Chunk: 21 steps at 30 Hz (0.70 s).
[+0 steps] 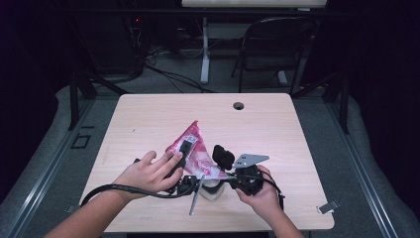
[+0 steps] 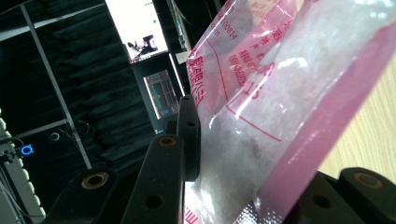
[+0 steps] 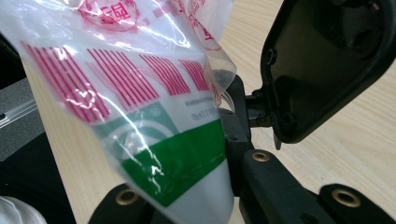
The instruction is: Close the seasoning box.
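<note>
Pink-printed plastic bag [image 1: 194,148] near the front middle of the bench [image 1: 277,129], one end lifted, lower end down by a white lump and a grey rod [image 1: 195,195]. Pinched from both sides, probably to stretch it flat or pull it open. Left tool [image 2: 219,154] clenched on the bag's edge, film and white contents squeezed between the jaws. Right tool [image 3: 201,186] clamped on the green-and-white printed end. Left hand [image 1: 148,173] lying flat over its tool, fingers spread forward. Right hand [image 1: 260,191] wrapped round its handle, grey plate up top. Folding chair [image 1: 270,44] well beyond.
</note>
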{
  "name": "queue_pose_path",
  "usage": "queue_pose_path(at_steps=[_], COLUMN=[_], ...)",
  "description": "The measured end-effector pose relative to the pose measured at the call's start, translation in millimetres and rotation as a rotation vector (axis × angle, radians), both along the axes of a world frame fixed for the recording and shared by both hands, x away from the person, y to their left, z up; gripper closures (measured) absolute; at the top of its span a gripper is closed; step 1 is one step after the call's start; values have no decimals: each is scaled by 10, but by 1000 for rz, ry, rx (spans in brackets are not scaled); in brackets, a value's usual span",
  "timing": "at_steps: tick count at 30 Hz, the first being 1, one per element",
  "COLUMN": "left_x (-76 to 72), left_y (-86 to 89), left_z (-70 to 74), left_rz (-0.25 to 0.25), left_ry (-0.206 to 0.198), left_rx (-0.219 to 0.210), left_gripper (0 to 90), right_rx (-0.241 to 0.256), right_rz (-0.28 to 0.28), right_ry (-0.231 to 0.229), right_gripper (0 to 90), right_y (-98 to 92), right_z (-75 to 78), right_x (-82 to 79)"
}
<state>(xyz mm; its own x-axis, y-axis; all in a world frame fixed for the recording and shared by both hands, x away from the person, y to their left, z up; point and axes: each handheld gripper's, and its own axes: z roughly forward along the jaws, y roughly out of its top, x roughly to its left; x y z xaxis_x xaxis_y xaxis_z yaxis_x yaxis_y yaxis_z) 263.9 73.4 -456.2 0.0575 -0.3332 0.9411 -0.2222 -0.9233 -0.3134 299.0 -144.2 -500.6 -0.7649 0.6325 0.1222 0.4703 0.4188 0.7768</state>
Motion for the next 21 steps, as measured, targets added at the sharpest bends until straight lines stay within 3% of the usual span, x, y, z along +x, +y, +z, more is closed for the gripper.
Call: queue_pose_path(at_steps=[12,21], left_x=[-9,-23], left_y=[-9,-25], left_z=[2,19], left_rz=[-2,-19], left_ry=[-1,-22], left_rx=[2,-2], left_gripper=[777,777], right_rx=[-6,-7], right_rz=[-1,-2], right_ry=[1,3], right_gripper=[900,900], right_y=[0,1], right_z=[-5,-14], right_x=[4,13])
